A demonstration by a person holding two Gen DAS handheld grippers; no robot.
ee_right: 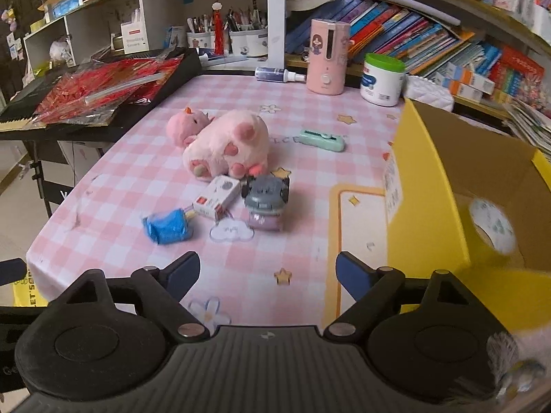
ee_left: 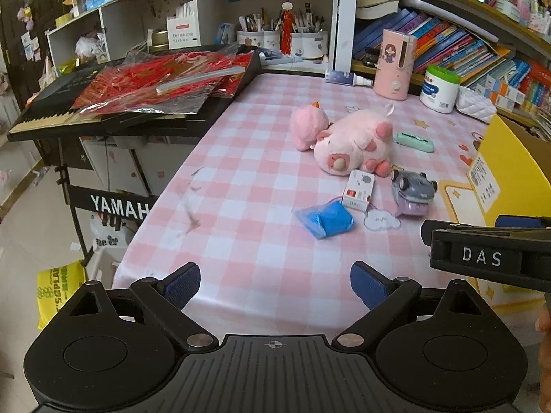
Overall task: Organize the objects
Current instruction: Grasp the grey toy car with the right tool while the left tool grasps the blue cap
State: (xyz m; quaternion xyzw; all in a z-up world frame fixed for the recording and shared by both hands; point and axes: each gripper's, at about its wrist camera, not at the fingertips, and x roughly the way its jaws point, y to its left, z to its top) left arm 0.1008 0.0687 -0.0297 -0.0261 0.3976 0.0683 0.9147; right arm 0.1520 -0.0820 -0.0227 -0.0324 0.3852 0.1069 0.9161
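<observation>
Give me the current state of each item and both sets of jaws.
left gripper: jaws open, empty
right gripper: jaws open, empty
yellow box: open, roll of tape inside
large pink plush: lying on its side
small pink plush: lying against the large one
toy car: on the table
blue pouch: lying flat
white canister: lid on, upright

This is a lived-in home, most likely a child's study or play corner. A table under a pink checked tablecloth [ee_right: 137, 179] holds plush toys [ee_right: 227, 144] and a toy car [ee_right: 265, 203], with a Yamaha keyboard [ee_left: 113, 117] beside it. Behind stand shelves of children's books [ee_right: 413, 41], pen cups [ee_left: 275, 39], a pink humidifier [ee_right: 327, 56] and a box of drinking straws [ee_left: 183, 32].
</observation>
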